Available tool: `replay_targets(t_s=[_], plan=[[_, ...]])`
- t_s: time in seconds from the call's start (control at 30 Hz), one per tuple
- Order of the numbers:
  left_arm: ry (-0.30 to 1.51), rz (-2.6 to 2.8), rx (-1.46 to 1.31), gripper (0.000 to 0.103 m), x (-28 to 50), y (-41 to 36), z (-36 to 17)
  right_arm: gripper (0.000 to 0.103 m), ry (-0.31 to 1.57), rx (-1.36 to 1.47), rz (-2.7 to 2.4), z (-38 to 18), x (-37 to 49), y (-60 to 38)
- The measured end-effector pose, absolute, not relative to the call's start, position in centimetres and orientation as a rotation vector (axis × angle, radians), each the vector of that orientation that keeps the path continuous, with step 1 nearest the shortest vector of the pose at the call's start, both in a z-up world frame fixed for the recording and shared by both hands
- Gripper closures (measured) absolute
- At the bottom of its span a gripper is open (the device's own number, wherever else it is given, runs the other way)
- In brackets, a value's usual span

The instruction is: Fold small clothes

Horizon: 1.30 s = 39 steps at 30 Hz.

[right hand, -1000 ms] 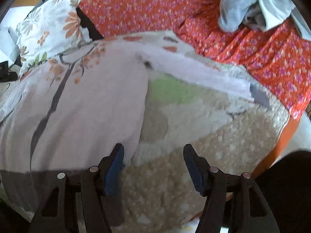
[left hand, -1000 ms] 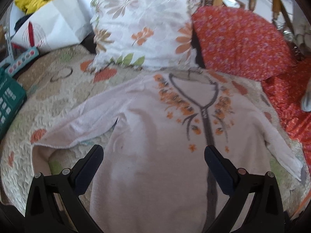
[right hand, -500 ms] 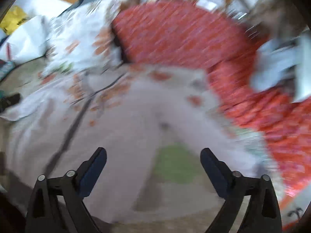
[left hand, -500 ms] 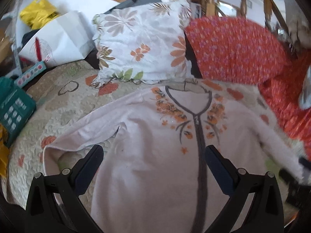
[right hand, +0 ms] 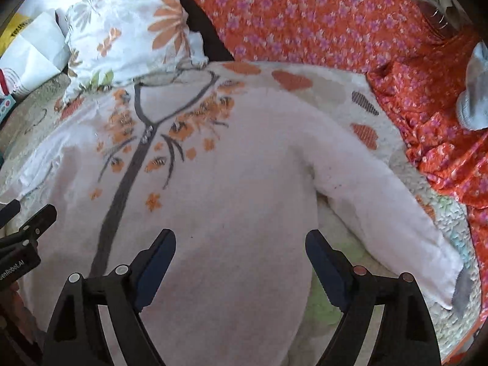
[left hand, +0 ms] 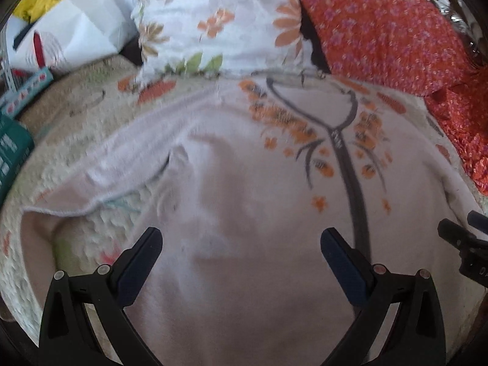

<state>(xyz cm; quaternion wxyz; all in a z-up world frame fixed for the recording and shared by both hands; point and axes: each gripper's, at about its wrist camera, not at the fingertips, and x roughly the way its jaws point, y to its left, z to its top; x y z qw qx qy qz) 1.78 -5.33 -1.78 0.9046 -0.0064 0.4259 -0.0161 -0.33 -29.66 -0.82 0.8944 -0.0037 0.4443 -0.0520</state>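
A pale pink zip-up top [left hand: 244, 167] with orange flowers and a grey zip band lies flat, front up, on the quilt. Its left sleeve [left hand: 106, 180] runs out to the left and its right sleeve [right hand: 381, 201] runs down to the right. My left gripper [left hand: 241, 235] hangs open over the left half of the body. My right gripper [right hand: 240, 238] hovers over the right half; its jaws stand wide, are closing slightly, and grip nothing. Each gripper shows at the edge of the other's view: the right gripper [left hand: 466, 244] and the left gripper [right hand: 24, 238].
A white floral pillow [left hand: 213, 15] and a red floral cushion [left hand: 381, 30] lie just beyond the collar. A white paper bag [left hand: 76, 30] and a green box [left hand: 12, 149] sit at the left. Grey clothes [right hand: 475, 91] lie on the red cover at the right.
The left gripper sank closer to the top. The right gripper swung from the quilt beside the hem to over the top's right half, and its jaws spread wider.
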Motion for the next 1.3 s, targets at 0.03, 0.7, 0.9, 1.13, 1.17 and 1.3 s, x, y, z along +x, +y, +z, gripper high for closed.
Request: replay_targets(t_s=[0.03, 0.7, 0.9, 1.13, 1.17, 1.3], plan=[[0.903, -0.033, -0.019, 0.000, 1.9, -5.1, -2.4, 0.013, 0.933, -0.008, -0.113, -1.4, -0.2, -29.7], [0.914, 0.026, -0.009, 0.000, 2.9, -5.6, -5.8, 0.000, 0.926, 0.035, -0.104, -6.3, 2.0, -30.1], [0.900, 0.040, -0.010, 0.000, 3.0, -5.8, -5.9, 0.000, 0.907, 0.020, -0.117, -6.4, 2.2, -29.6], [0.891, 0.038, -0.028, 0.000, 3.2, -5.7, -6.0, 0.000, 0.927, 0.061, -0.112, -6.3, 2.8, -30.0], [0.889, 0.034, -0.033, 0.000, 3.2, -5.6, -6.0, 0.000, 0.926, 0.067, -0.107, -6.3, 2.7, -30.1], [0.872, 0.043, -0.024, 0.000, 2.9, -5.7, -6.1, 0.000, 0.918, 0.092, -0.092, -6.3, 2.6, -30.4]])
